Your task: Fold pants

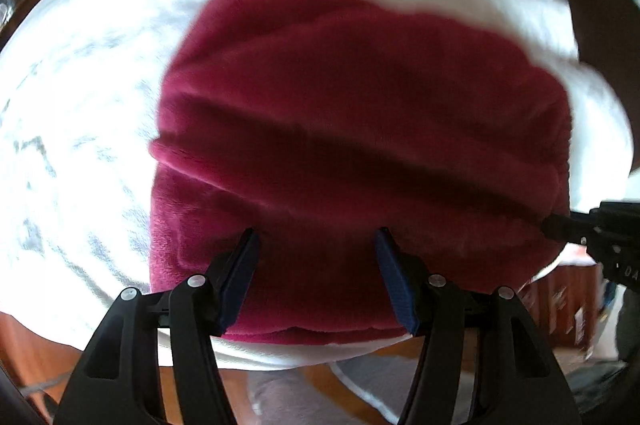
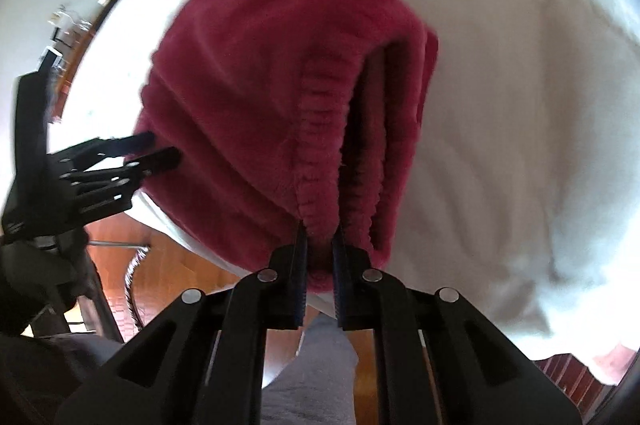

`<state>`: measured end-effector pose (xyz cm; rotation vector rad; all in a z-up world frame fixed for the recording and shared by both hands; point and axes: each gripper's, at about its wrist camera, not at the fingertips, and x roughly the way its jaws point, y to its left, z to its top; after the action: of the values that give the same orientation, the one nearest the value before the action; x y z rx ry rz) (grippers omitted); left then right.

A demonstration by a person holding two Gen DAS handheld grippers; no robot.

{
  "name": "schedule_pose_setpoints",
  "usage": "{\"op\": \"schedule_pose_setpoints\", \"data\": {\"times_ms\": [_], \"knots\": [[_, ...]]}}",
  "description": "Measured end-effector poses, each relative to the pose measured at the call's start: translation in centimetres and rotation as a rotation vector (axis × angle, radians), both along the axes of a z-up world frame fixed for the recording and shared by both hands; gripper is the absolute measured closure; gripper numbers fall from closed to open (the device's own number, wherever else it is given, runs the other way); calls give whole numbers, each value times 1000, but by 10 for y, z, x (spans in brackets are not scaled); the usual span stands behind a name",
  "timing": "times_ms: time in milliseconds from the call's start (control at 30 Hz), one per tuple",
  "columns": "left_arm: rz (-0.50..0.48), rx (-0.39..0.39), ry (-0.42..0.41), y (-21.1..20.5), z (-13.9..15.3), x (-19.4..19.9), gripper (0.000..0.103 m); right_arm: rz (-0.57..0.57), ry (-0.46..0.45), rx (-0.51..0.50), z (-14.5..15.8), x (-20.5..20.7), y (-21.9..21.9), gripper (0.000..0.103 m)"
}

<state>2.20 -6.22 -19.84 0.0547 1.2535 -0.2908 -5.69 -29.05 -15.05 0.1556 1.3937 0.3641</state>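
Crimson fleece pants (image 1: 352, 129) lie folded on the white bedcover (image 1: 88, 129). Left gripper (image 1: 316, 245) hovers over them, jaws apart, gripping nothing. Right gripper (image 2: 320, 237) is clamped on the ribbed waistband (image 2: 320, 145).

pants (image 1: 360, 129) | crimson fleece | folded, ribbed waistband edge showing | lying on white bedding

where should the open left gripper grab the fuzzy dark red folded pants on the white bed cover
Likely the near folded edge of the fuzzy dark red pants, coming down from above with the left gripper. That edge lies flat by the white bed cover rim, level with the ribbed waistband corner the right gripper pinches.
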Motion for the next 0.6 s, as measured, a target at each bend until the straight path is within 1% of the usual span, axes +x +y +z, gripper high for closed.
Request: {"op": "schedule_pose_setpoints", "data": {"times_ms": [67, 100, 133, 167, 200, 233, 300, 333, 433, 500, 567, 600], "knots": [[-32, 27, 11, -6, -11, -5, 42, -8, 24, -10, -13, 2, 2, 92], [-50, 44, 11, -8, -15, -9, 42, -9, 23, -2, -13, 3, 1, 92], [-57, 52, 8, -9, -17, -11, 42, -12, 15, 15, -10, 3, -2, 86], [-58, 58, 3, -9, -17, -12, 42, -18, -3, 53, -3, 4, -5, 83], [-51, 53, 2, -7, -16, -13, 42, -25, -10, 66, 2, 4, -8, 74], [-39, 43, 4, -5, -16, -11, 42, -36, -19, 84, 7, 6, -11, 59], [-14, 22, 10, -1, -15, -8, 42, -89, -55, 109, 21, 12, -22, 44], [-9, 23, 11, -1, -15, -8, 42, -116, -77, 119, 28, 17, -26, 44], [-2, 27, 5, 1, -15, -10, 42, -179, -101, 169, 39, 37, -34, 44], [8, 24, 5, 2, -14, -11, 42, -206, -96, 188, 38, 58, -33, 45], [19, 20, 8, 4, -14, -11, 42, -221, -84, 201, 36, 73, -36, 65], [24, 19, 8, 5, -14, -11, 42, -220, -82, 180, 34, 78, -35, 81]]}}
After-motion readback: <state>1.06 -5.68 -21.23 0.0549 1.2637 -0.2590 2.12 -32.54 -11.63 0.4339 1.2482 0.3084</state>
